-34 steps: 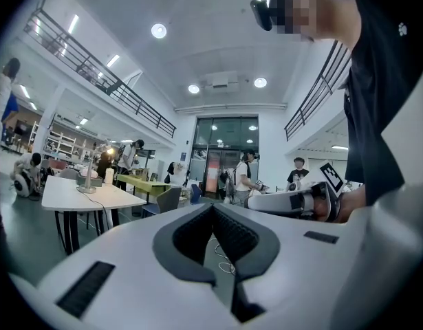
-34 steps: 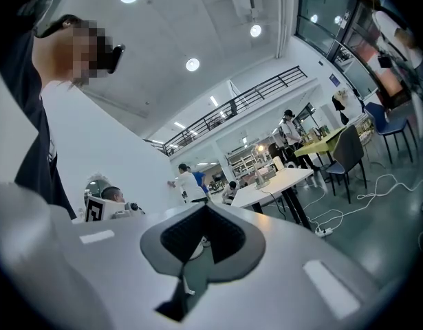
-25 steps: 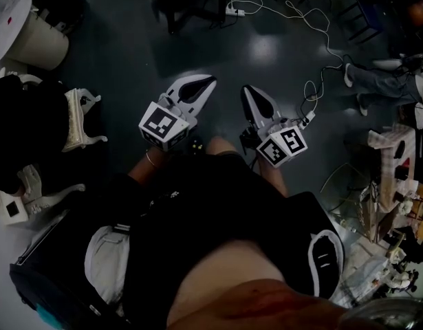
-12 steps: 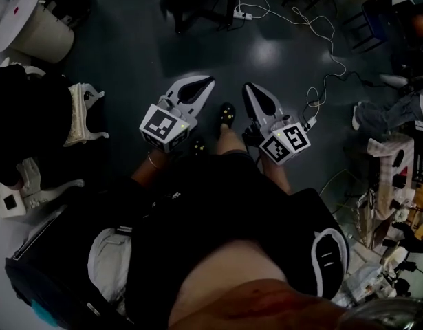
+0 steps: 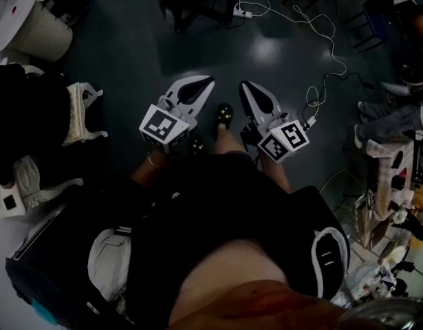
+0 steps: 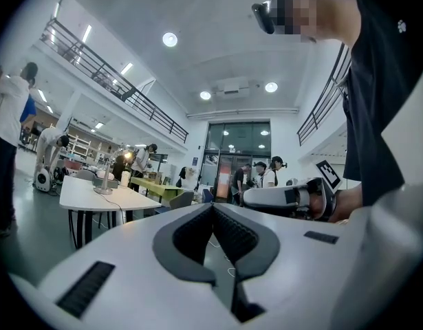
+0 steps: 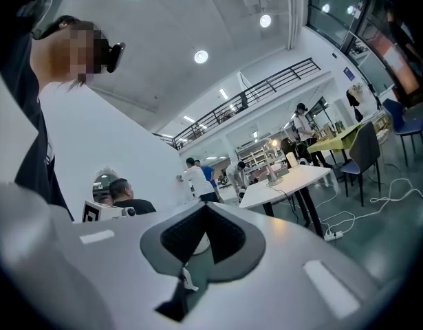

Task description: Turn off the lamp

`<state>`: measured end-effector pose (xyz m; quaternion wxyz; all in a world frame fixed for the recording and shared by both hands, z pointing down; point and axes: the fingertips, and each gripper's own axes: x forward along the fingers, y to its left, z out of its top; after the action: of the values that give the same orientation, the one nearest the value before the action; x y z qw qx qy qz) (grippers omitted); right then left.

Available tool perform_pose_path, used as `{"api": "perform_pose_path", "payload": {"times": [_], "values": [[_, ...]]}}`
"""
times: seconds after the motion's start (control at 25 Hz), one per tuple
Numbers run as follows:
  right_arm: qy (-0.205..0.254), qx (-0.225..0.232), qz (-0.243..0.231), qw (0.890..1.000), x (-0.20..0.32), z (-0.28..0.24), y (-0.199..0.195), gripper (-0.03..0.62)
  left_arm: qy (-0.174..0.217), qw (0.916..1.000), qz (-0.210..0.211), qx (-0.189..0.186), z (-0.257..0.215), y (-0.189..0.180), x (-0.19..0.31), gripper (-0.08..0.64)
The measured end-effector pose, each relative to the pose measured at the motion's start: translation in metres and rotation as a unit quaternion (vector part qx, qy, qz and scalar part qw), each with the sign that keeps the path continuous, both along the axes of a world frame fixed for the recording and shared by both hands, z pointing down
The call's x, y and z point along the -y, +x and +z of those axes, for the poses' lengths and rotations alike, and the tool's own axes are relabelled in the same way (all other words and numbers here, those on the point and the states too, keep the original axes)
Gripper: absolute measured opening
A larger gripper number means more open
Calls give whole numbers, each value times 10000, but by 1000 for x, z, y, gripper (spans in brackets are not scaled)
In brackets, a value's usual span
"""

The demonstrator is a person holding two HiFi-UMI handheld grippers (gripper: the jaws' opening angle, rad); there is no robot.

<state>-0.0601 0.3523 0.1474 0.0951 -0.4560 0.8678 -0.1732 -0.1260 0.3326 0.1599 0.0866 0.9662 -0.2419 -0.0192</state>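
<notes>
1. Lamp [image 6: 103,181]: a small desk lamp, lit, standing on a white table [image 6: 132,199] at the left of the left gripper view. Its glow sits just above and to the right of its stem.
2. In the right gripper view the same lamp [image 7: 271,172] shows right of centre, on the white table [image 7: 300,179], with the bright spot above it.
3. The lamp is well apart from both grippers, across an open stretch of dark floor [image 5: 128,53].
4. The left gripper [image 5: 210,80] has its jaws pressed together with nothing between them. In its own view the ribbed pads [image 6: 232,231] meet at the tip.
5. The right gripper [image 5: 244,86] also has its jaws pressed together and carries nothing. Its pads [image 7: 228,238] touch at the tip.
6. In the head view the two grippers lie side by side at the centre, both pointing to the top of the frame.
7. A black shoe [image 5: 225,114] shows between them.
8. A white power strip [image 5: 234,12] lies on the floor at top centre, with a white cable [image 5: 321,29] trailing to the right.
</notes>
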Motion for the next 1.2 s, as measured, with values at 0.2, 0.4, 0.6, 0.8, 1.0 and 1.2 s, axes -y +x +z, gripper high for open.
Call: {"api": "perform_pose_path", "payload": {"times": [0.2, 0.4, 0.6, 0.8, 1.0, 1.2], "values": [[7, 49, -6, 10000, 9, 6, 8, -2, -6, 10000, -37, 48, 6, 6, 9, 8], [1, 111, -3, 9999, 19, 7, 19, -2, 11, 9999, -39, 136, 5, 18, 17, 8], [-66, 179, -48, 9998, 34, 14, 34, -2, 1, 9998, -60, 164, 7, 33, 31, 8], [-82, 250, -116, 9996, 52, 18, 38, -2, -95, 9995, -165, 241, 12, 34, 48, 8], [-110, 305, -109, 9994, 71, 22, 52, -2, -120, 9994, -151, 290, 14, 47, 67, 8], [-85, 352, -18, 9993, 95, 21, 76, -2, -46, 9994, -65, 324, 10, 71, 91, 8]]}}
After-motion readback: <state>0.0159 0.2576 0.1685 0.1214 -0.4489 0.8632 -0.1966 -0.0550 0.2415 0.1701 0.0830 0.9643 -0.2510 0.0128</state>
